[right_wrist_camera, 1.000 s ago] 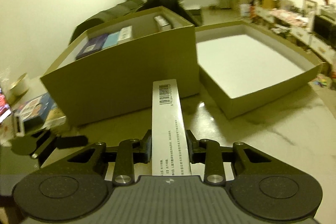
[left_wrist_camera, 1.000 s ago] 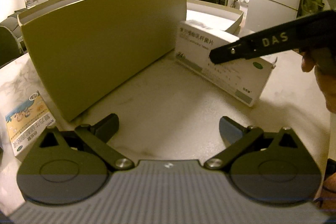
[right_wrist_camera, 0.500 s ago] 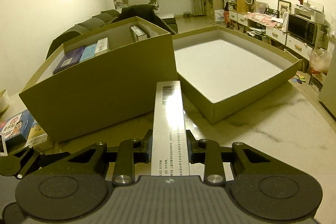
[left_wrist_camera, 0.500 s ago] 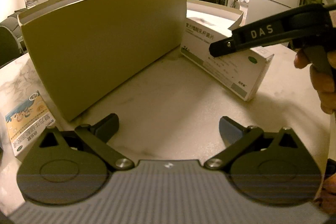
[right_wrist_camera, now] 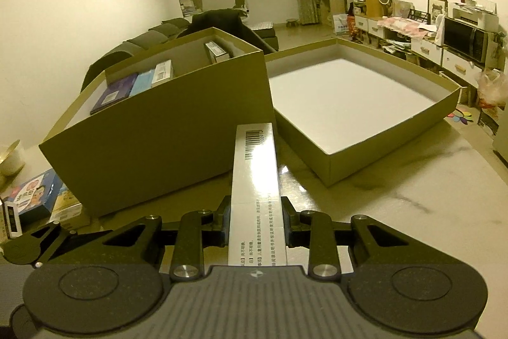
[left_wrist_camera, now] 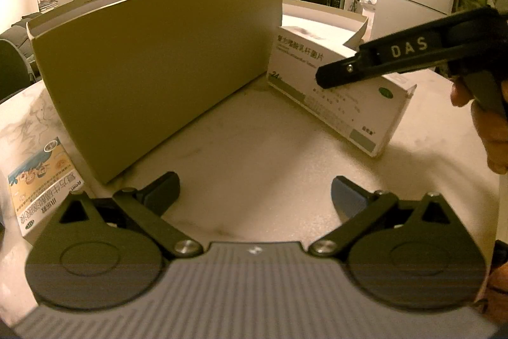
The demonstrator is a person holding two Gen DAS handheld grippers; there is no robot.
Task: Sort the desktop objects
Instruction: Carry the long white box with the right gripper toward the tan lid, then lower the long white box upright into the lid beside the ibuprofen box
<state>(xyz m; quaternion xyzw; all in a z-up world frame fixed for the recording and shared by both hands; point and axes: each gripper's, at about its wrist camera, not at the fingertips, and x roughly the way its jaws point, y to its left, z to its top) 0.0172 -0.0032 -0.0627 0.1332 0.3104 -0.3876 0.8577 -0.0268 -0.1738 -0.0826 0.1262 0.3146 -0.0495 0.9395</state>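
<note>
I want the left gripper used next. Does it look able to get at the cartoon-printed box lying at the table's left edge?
Probably yes: the left gripper is open and holds nothing, and the cartoon-printed box lies flat just beside its left finger, nothing between them.

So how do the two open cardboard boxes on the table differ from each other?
The tall box has high walls; the shallow box has low walls. The tall box already holds several small packages along its far side; the shallow box shows only a bare white floor. The tall box stands to the left, the shallow box to the right. Both are olive-brown outside, white inside and lidless.
</note>
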